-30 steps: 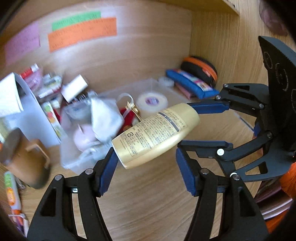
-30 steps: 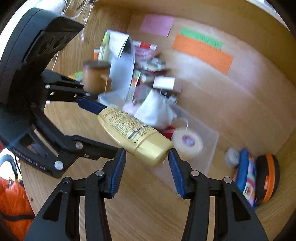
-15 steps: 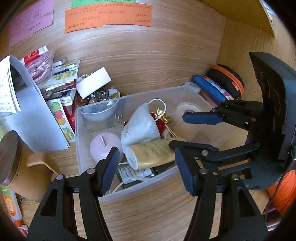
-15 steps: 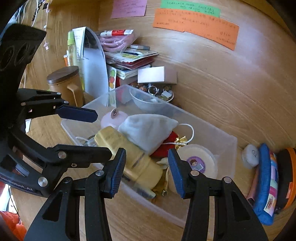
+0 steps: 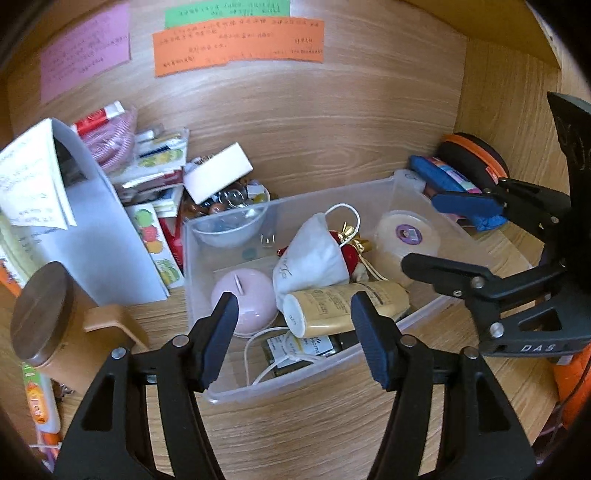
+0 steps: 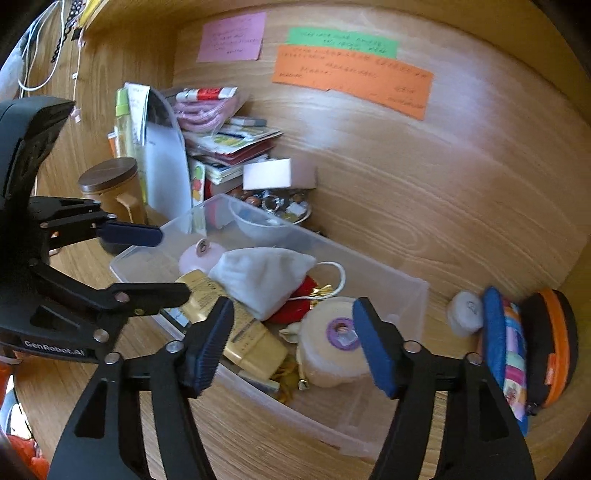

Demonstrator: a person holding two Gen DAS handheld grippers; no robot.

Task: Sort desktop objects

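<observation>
Gold lotion tube (image 5: pixel 343 308) lies on its side in the clear bin (image 5: pixel 436 314), at 6 o'clock from the white pouch (image 5: pixel 314 258). L gripper (image 5: pixel 295 332) jaws wide apart, nothing held. R gripper (image 6: pixel 291 343) jaws just opened, also w/ nothing b/w them.

A light wooden desk (image 5: pixel 314 435) with visible grain is sitting inside a wooden alcove. A back panel (image 5: pixel 332 122) of the same wood is rising behind it, and a side panel (image 5: pixel 509 96) is closing it in on the right. Three paper notes are sticking to the back panel: a pink note (image 5: pixel 85 70), a green note (image 5: pixel 227 11) and a wide orange note (image 5: pixel 240 44) covered in handwriting. Soft daylight is falling across the wood. White cables (image 6: pixel 37 55) are hanging at the far left.
</observation>
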